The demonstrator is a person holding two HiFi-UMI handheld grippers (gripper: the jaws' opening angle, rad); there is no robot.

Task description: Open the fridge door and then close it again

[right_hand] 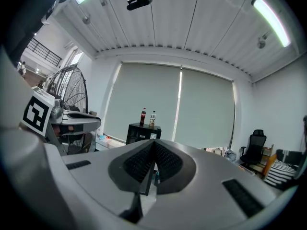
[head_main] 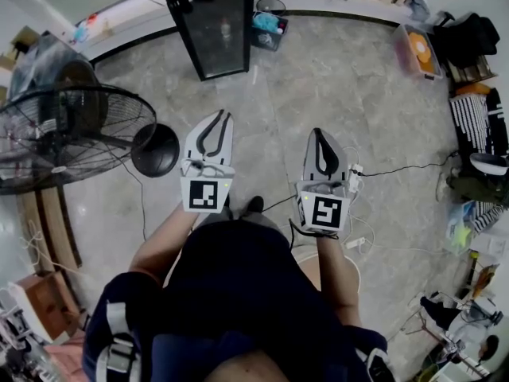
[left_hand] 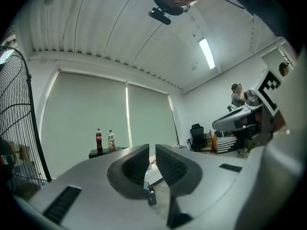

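Observation:
The fridge (head_main: 215, 24) is a small black cabinet with a glass front, standing on the floor well ahead of me; its door looks closed. Two bottles (right_hand: 147, 118) stand on top of it. My left gripper (head_main: 220, 115) and right gripper (head_main: 318, 132) are held level side by side, both pointing toward the fridge and far short of it. Both are shut with nothing between the fingers. In the left gripper view the jaws (left_hand: 152, 158) frame the fridge (left_hand: 108, 152). In the right gripper view the jaws (right_hand: 153, 152) sit just under the fridge (right_hand: 143, 133).
A large floor fan (head_main: 64, 134) stands at my left with its round black base (head_main: 155, 150) near the left gripper. A waste bin (head_main: 270, 8) is beside the fridge. A cable and power strip (head_main: 358, 241) lie at right, with clutter and an office chair (right_hand: 252, 150) beyond.

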